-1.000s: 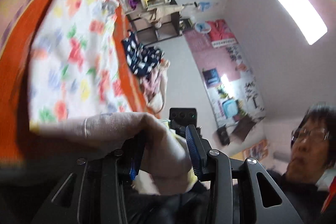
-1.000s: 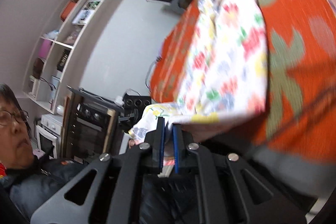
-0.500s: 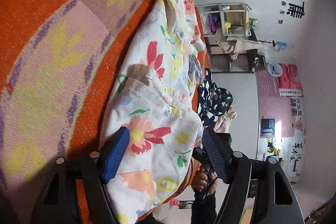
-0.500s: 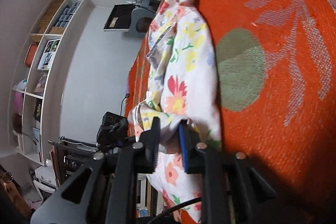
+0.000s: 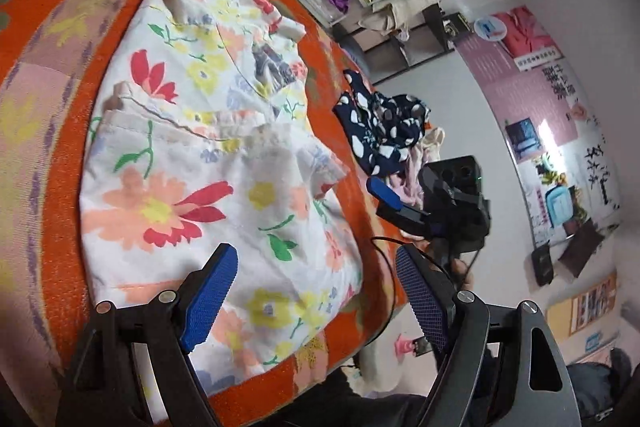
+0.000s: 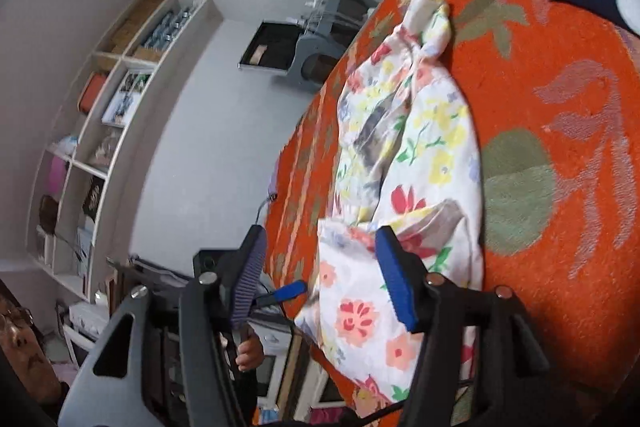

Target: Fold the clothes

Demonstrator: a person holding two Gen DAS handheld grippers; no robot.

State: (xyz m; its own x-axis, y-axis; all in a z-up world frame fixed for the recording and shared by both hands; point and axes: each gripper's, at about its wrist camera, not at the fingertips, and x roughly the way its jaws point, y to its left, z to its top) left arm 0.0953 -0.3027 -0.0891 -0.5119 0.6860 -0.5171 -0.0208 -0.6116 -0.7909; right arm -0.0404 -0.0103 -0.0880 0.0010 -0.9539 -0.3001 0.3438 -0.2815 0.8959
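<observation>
Orange bedspread [image 5: 60,163]; floral garment [image 5: 208,163] seemingly beneath gaping left claw [image 5: 316,291].

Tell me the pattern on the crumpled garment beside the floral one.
Navy with white spots; clearest in the left wrist view.

opposed wrist views, sharing floral garment [image 5: 208,155]

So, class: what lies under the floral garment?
The floral garment lies on an orange patterned cover, which shows all around it. Whatever is directly beneath the cloth is hidden.
</observation>
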